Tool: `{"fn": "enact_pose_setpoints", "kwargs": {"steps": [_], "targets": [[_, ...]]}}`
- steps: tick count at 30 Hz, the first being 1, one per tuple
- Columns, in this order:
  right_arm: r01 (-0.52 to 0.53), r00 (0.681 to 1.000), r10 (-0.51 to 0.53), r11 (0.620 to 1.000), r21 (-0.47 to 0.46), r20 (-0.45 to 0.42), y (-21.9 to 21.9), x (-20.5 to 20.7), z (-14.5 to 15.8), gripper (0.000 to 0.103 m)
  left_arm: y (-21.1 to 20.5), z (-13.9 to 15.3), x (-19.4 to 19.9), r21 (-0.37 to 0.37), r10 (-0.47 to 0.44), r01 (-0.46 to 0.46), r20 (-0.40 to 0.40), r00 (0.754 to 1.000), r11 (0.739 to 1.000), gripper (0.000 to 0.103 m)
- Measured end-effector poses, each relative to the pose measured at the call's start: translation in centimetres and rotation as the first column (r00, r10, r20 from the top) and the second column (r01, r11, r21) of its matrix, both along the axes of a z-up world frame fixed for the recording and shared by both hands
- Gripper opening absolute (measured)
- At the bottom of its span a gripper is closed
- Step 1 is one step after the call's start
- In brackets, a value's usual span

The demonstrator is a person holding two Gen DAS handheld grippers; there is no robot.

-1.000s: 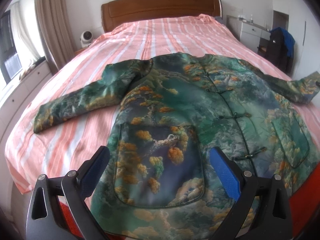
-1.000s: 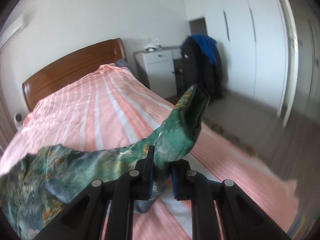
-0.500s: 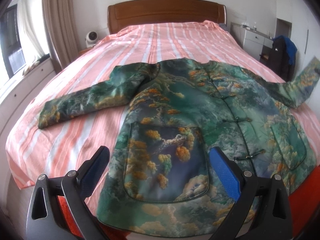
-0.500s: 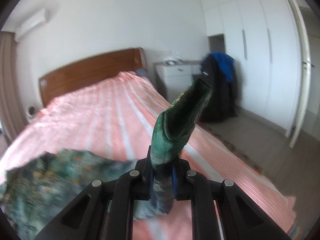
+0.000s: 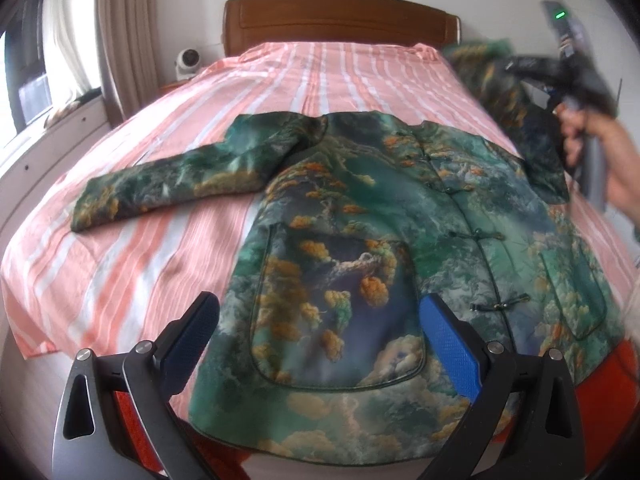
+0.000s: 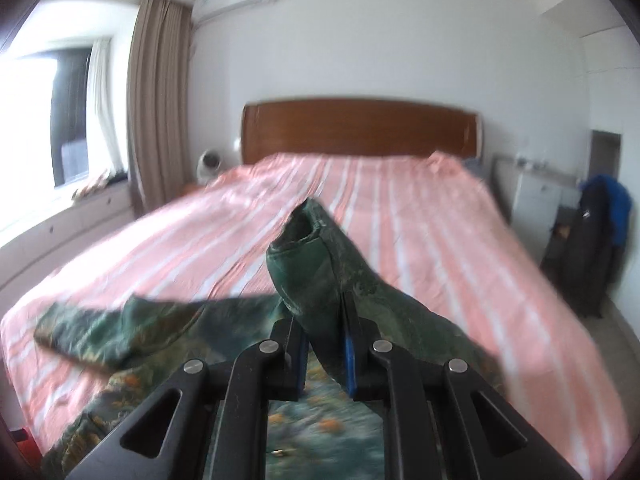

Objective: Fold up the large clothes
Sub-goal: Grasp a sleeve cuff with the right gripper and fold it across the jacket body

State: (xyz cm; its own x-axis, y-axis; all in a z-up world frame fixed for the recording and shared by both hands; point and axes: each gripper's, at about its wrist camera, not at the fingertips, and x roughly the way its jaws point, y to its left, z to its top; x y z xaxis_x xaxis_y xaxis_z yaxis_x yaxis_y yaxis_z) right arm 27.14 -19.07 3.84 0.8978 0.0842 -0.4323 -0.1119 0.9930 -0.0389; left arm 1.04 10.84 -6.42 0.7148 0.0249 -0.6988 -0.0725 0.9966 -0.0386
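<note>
A green jacket [image 5: 372, 248] printed with orange trees and clouds lies face up on the pink striped bed [image 5: 320, 76]. Its left sleeve [image 5: 176, 176] stretches flat toward the bed's left side. My left gripper [image 5: 320, 320] hovers open above the jacket's lower hem and pocket, touching nothing. My right gripper [image 6: 324, 344] is shut on the jacket's right sleeve cuff [image 6: 316, 256], which stands lifted above the jacket body. In the left wrist view that lifted sleeve [image 5: 516, 108] hangs blurred at the right, beside a hand [image 5: 600, 152] on the gripper handle.
A wooden headboard [image 5: 340, 16] closes the far end of the bed. A small white device [image 5: 188, 60] sits at the left of it. Curtain and window ledge [image 6: 80, 200] run along the left. A white cabinet and hung dark clothes [image 6: 600, 232] stand on the right.
My right gripper swung the sleeve cuff up and leftward, over the jacket body, and now faces the headboard. The left gripper stayed open, creeping slightly over the hem.
</note>
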Motion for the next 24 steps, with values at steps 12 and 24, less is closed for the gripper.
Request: {"fn": "enact_pose_setpoints", "kwargs": {"steps": [12,24], "targets": [[-0.026,0.947,0.032,0.999,0.025,-0.318,3.5,-0.4,-12.5,0.091,1.8,-1.6,0.7,-0.011,0.055,-0.055,-0.028,0.998,0.998,0.101],[0.029,0.974,-0.073,0.979,-0.203,-0.216,3.5,-7.7,-7.5,0.098,1.3,-1.1,0.2,-0.01,0.049,-0.049,-0.025,0.998,0.999,0.101]]}}
